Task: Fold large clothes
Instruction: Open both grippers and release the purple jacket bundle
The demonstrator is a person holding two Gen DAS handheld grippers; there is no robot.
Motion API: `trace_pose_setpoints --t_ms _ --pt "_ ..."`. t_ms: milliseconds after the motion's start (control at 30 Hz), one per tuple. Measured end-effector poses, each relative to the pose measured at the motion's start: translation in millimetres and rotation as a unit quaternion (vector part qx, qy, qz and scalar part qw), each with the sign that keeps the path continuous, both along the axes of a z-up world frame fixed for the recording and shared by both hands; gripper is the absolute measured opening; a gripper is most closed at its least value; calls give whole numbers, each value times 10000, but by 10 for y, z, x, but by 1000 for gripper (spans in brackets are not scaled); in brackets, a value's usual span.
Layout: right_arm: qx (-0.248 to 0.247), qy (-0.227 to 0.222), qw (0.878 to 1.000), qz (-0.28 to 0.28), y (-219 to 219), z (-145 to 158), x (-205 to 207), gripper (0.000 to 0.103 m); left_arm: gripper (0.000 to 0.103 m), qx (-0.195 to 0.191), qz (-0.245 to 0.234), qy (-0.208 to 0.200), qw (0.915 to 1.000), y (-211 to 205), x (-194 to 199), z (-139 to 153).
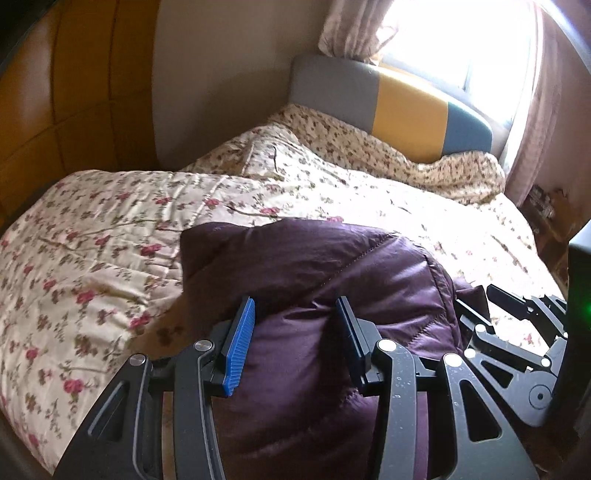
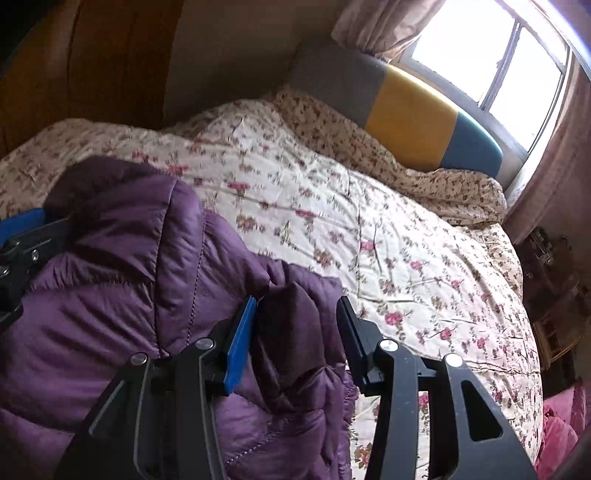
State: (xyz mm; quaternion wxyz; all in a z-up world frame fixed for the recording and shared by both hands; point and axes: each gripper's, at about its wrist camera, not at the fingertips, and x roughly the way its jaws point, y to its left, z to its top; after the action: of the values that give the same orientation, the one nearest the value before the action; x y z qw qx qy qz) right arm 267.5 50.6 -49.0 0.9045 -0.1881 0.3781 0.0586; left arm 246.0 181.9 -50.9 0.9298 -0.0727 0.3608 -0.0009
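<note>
1. On cream quilted bedspread with pink flower print [image 1: 110,229]: bulky purple quilted down jacket [image 1: 314,280], bunched, near foot edge of bed.
2. Left gripper [image 1: 295,332]: blue-padded fingers [image 1: 240,347] spread wide, a puffy fold of jacket bulging between them; pads not pressed together, no firm hold visible.
3. Right gripper [image 2: 295,332]: likewise wide apart, jacket's right edge between the pads, left pad touching fabric.
4. Behind: padded headboard in grey, yellow and blue panels [image 2: 410,118], rumpled small-print floral blanket [image 2: 424,181] against it.
5. Bright window [image 2: 491,62] with pinkish curtain [image 2: 373,26] above headboard.
</note>
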Motion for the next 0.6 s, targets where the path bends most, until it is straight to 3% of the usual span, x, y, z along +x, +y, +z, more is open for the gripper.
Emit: trace_pose_setpoints --t_ms 300,467,533,600 --pt "12 416 9990 137 -12 -440 163 42 45 164 -158 169 9996 -83 123 -347" --pt "127 384 9991 136 -64 -409 150 43 45 204 -83 217 9995 -99 128 -350" --pt "175 324 9992 134 -90 -328 123 47 50 208 62 205 9996 -75 49 -254" --pt "277 144 9994 115 -162 -196 27 60 62 188 271 105 9994 -34 -83 -148"
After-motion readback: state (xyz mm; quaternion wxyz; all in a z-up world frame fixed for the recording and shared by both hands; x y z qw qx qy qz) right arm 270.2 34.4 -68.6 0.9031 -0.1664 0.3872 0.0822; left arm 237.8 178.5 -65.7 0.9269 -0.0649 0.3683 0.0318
